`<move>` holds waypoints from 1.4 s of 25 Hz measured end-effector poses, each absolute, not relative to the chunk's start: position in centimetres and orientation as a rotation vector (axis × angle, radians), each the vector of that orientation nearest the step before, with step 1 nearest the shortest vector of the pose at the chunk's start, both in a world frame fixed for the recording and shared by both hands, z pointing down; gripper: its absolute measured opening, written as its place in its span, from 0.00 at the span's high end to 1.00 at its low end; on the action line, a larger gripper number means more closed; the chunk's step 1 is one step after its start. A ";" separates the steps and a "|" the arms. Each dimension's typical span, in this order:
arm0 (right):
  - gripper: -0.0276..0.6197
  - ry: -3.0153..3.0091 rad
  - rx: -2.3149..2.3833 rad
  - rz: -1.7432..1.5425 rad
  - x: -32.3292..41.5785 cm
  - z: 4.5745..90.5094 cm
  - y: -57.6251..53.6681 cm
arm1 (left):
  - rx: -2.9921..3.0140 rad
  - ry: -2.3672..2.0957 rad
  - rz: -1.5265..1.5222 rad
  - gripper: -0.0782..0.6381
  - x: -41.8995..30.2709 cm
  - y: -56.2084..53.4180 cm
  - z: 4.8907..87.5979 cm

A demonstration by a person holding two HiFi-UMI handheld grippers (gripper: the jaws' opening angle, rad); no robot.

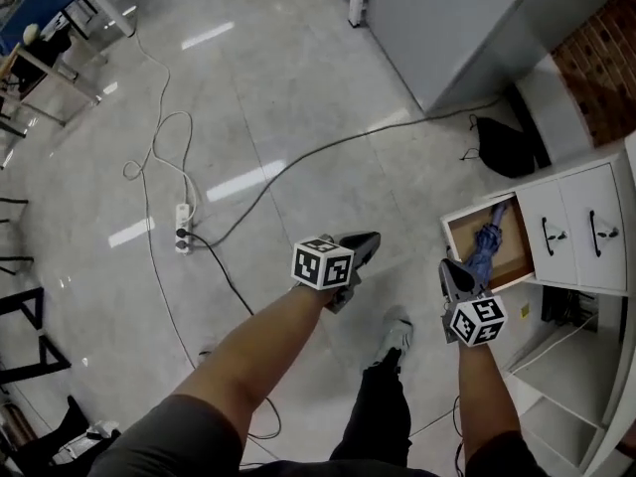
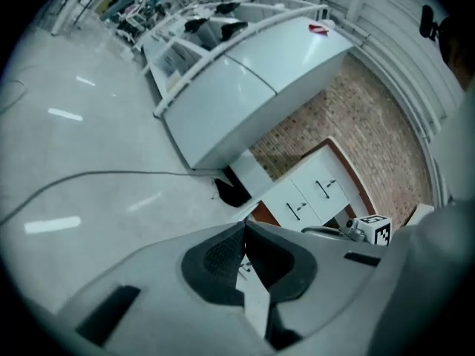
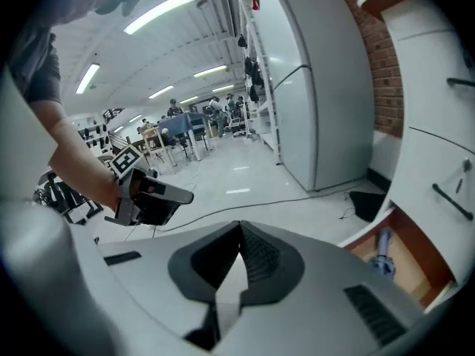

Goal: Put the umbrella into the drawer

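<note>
Head view: folded blue umbrella (image 1: 489, 244) lies inside the pulled-out drawer (image 1: 515, 254) of the white cabinet (image 1: 581, 229), handle end toward the drawer front. The right gripper view confirms it resting on the drawer bottom, nothing touching it.

Right claw (image 1: 449, 266) hangs just beside the drawer's front corner, jaws pressed together, empty. Left claw (image 1: 370, 238) is well apart over the grey floor (image 1: 298, 97), jaws also together, nothing pinched.

Judgement: placement looks done. The drawer stands open; pushing it shut is the only step possibly left, and the task does not ask for it.
</note>
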State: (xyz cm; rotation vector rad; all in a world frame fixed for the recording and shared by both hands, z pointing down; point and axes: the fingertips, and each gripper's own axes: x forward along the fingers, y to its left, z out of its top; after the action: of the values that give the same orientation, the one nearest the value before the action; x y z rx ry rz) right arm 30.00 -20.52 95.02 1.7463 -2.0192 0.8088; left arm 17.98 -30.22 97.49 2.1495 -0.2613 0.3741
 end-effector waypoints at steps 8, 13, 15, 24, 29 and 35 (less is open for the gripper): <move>0.97 -2.207 1.576 0.885 8.1 83.2 -26.8 | 2.140 -0.561 0.235 0.88 -7.9 -32.3 83.0; 0.97 -2.348 1.442 0.848 -0.8 71.9 -31.5 | 2.186 -0.724 0.144 0.88 -18.1 -32.6 70.2; 0.97 -2.395 1.379 0.820 -3.8 67.1 -32.5 | 2.215 -0.780 0.114 0.88 -21.5 -32.4 64.7; 0.97 -2.543 1.004 0.627 -14.7 48.4 -31.1 | 2.360 -1.015 0.053 0.88 -30.8 -28.8 43.2; 0.97 -2.576 0.922 0.520 -14.9 41.4 -30.1 | 2.427 -1.024 0.021 0.88 -30.2 -26.0 36.0; 0.97 -2.596 0.844 0.423 -14.3 36.0 -29.2 | 2.493 -1.031 0.040 0.88 -29.8 -25.1 31.4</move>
State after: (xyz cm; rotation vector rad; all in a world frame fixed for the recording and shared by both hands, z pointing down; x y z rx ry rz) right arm -14.34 -29.16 36.04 0.8444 -2.5958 0.4225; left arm -29.81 -25.08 31.39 2.4926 -1.0313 0.0395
